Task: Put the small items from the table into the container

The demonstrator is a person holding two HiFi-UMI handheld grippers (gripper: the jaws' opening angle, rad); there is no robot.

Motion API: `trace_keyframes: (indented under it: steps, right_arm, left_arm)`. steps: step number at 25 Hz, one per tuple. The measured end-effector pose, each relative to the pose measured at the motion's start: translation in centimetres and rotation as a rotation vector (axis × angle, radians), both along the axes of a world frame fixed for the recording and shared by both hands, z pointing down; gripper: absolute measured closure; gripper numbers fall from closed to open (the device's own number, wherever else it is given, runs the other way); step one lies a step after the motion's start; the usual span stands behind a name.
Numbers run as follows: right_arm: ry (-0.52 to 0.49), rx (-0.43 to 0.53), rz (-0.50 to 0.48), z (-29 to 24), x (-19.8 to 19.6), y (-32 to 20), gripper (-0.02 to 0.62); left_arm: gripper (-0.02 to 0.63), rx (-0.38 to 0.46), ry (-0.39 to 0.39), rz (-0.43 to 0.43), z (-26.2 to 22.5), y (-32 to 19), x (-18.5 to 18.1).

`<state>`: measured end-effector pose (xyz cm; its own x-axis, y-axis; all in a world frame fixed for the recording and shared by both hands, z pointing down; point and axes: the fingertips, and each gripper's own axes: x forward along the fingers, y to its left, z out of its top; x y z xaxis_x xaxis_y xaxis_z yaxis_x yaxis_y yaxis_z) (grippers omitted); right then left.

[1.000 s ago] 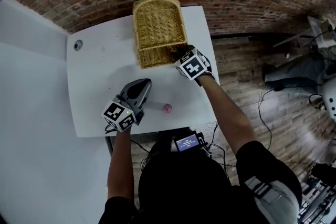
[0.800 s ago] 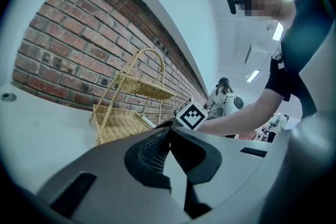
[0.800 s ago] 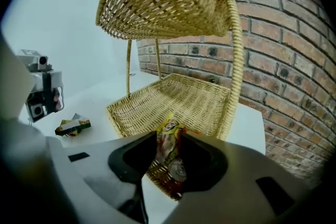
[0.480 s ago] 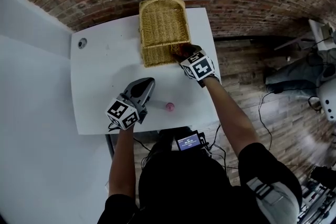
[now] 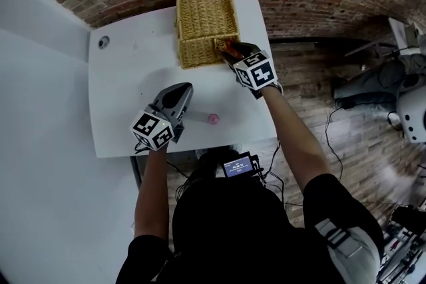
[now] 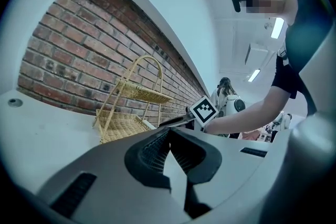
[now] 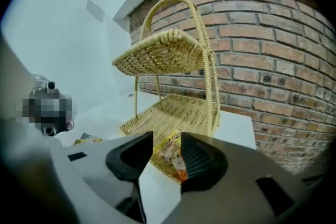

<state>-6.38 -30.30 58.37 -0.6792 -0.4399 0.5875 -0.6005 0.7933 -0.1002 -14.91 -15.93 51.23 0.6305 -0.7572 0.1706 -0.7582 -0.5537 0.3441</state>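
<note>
Snack packet (image 7: 170, 156) sits in the near corner of the basket (image 5: 203, 23), and your right gripper (image 7: 166, 143) is closing loosely around it, not pinching. Left gripper (image 5: 181, 91) is pressed together, empty. Pink piece (image 5: 213, 119) outside the basket is what's left.

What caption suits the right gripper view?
Right gripper, jaws closing, orange snack packet between them, at the two-tier wicker basket.

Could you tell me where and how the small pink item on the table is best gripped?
Probably across its middle, from straight above: the pink item looks small and rounded and lies alone on the white table, with nothing crowding it.
</note>
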Motion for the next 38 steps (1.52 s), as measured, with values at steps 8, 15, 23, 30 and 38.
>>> trace_keyframes:
  steps: [8,15,23,30,38]
  right_arm:
    - [-0.018,0.049,0.045,-1.6,1.6,2.4,0.561]
    - [-0.046,0.030,0.051,-2.7,2.5,5.0,0.583]
    - [-0.079,-0.014,0.016,-3.3,3.0,9.4,0.584]
    - [-0.102,-0.032,0.002,-3.6,3.7,12.2,0.584]
    - [-0.103,-0.051,-0.003,-3.2,4.6,14.2,0.584]
  left_arm:
    - [0.597,0.021,0.005,0.005,-0.6,1.3,0.0]
    - [0.597,0.025,0.005,0.035,-0.9,2.3,0.8]
    - [0.597,0.011,-0.003,0.064,-0.6,4.0,1.6]
    - [0.597,0.011,0.009,0.082,-0.5,5.1,2.5]
    - [0.597,0.001,-0.014,0.077,-0.1,5.3,2.7]
